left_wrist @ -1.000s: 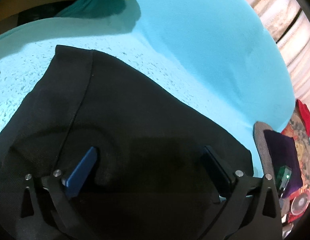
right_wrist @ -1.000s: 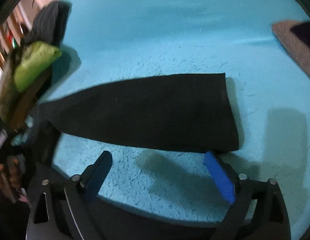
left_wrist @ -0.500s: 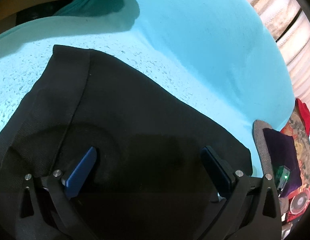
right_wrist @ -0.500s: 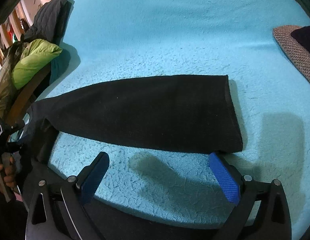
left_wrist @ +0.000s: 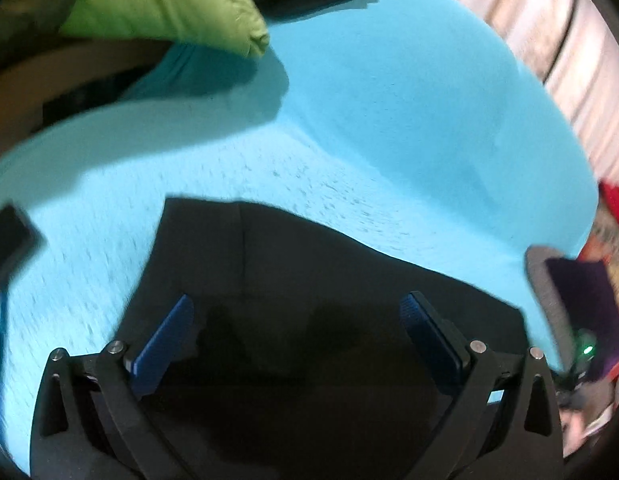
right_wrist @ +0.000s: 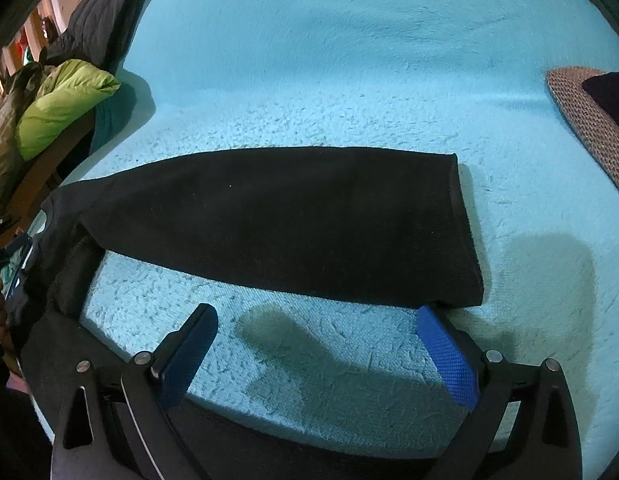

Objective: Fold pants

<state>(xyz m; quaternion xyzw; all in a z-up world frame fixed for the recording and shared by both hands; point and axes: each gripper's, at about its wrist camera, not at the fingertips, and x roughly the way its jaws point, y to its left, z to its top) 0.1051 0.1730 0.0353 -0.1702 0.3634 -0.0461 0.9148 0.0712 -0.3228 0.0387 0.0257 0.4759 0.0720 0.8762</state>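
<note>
Pants [right_wrist: 293,220] flat on blanket [right_wrist: 349,60] | hem just beside right tool [right_wrist: 317,320] | tool wide

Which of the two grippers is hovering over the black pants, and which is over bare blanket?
The left gripper hovers over the black knit pants; the right gripper is over bare turquoise fleece blanket, just short of the leg hem.

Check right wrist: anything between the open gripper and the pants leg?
Only bare turquoise blanket separates the right gripper from the black pants, per right wrist view.
</note>
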